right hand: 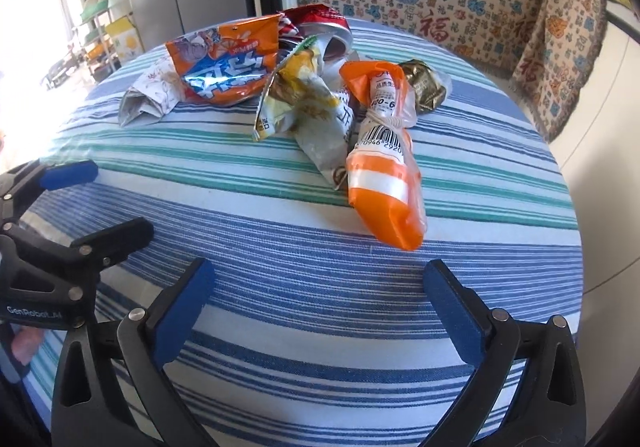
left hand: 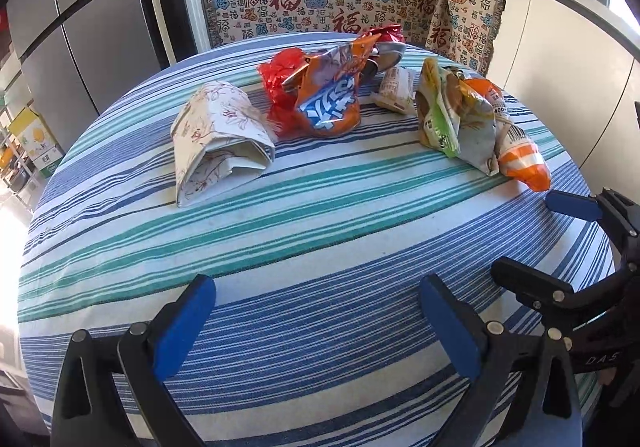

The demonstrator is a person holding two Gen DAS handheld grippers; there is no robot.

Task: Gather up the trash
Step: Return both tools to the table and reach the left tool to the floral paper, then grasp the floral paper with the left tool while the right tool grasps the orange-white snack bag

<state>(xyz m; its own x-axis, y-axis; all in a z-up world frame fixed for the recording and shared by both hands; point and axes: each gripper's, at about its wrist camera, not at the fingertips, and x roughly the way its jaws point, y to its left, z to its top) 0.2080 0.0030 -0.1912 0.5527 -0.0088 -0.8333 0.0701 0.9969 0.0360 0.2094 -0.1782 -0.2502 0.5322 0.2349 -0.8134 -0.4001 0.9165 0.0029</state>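
Several crumpled wrappers (right hand: 384, 151) heaped on striped tablecloth (left hand: 320, 247); left tool (left hand: 316, 323), right tool (right hand: 316, 311) spread wide, empty.

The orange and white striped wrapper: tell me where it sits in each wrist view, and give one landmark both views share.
Left wrist view: the orange and white striped wrapper lies at the right, at the near end of the right-hand trash pile.
Right wrist view: the same wrapper lies just right of centre, the piece nearest the camera.
Shared landmark: the orange snack bag with blue lettering, further back on the striped tablecloth.
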